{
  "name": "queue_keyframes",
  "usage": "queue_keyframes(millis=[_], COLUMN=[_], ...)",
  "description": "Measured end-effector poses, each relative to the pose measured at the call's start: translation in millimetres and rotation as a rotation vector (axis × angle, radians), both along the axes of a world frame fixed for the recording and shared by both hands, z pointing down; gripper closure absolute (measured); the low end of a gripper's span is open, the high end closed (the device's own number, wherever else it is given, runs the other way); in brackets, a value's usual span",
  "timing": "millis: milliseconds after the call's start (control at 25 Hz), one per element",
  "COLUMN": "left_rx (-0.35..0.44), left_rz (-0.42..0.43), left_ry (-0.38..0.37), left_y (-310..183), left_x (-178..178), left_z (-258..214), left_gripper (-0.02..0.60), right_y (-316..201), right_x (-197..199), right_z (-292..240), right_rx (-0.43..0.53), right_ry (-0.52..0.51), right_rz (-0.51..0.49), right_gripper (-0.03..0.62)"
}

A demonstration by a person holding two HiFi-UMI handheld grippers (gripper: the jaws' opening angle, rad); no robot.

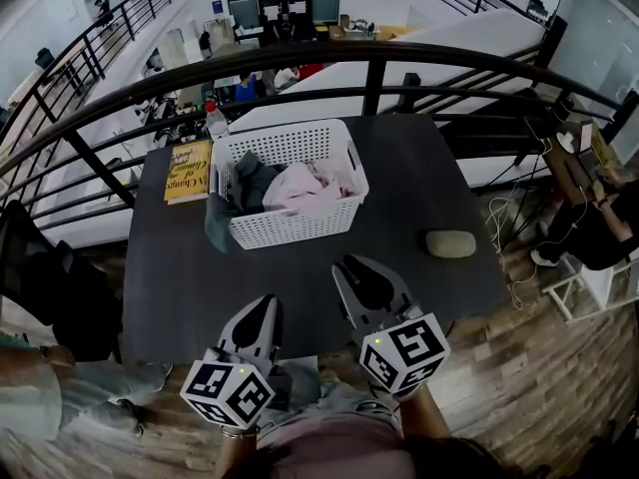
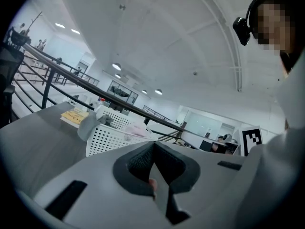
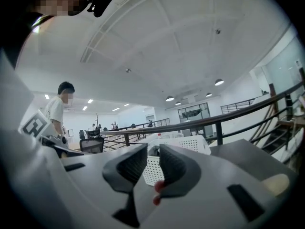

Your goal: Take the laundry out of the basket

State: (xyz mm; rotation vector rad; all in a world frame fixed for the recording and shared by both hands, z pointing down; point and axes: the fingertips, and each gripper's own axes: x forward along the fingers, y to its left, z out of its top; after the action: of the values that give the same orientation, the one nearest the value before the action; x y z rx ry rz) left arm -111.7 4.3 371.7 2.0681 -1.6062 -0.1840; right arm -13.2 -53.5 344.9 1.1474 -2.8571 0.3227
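Note:
A white perforated basket (image 1: 334, 223) stands on the dark table (image 1: 419, 178), toward its far side. It holds a pink garment (image 1: 305, 186) and a grey garment (image 1: 252, 180); a grey cloth (image 1: 218, 223) hangs over its left front corner. Both grippers hover over the table's near edge, well short of the basket. My left gripper (image 1: 266, 307) has its jaws meeting at the tips (image 2: 153, 144), nothing between them. My right gripper (image 1: 351, 267) stands slightly open (image 3: 153, 157), with a narrow empty gap through which the basket (image 3: 186, 143) shows. From the left gripper the basket (image 2: 112, 136) lies ahead to the left.
A yellow book (image 1: 188, 171) lies left of the basket, with a bottle (image 1: 213, 118) behind it. A beige oval object (image 1: 450, 242) sits on the table's right part. A black railing (image 1: 371, 80) runs behind the table. A person (image 3: 57, 112) stands far off.

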Motion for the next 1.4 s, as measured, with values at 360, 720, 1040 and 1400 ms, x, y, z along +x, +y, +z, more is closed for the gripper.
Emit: queue_keyframes(millis=[360,720,1040,1400], left_rx=[-0.014,-0.045,-0.081,-0.123], left_rz=[0.026,0.013,-0.011,-0.009], left_ry=[0.021,0.057,0.098,0.135], left_y=[-64,-106,-129,-145], left_x=[-37,-70,-100,-120], left_z=[7,17,30,45], left_gripper=[0.583,0.583,0.583,0.583], right_y=[-65,-123,-165,-181], right_x=[-30,-62,-101,-121], right_z=[4,24,52,102], right_rx=[-0.007,-0.022,-0.019,-0.103], right_ry=[0.061,0.205,0.427,0.651], right_rz=[0.019,-0.024,-0.111,-0.225], right_gripper=[0.494,0.416,0.305,0.247])
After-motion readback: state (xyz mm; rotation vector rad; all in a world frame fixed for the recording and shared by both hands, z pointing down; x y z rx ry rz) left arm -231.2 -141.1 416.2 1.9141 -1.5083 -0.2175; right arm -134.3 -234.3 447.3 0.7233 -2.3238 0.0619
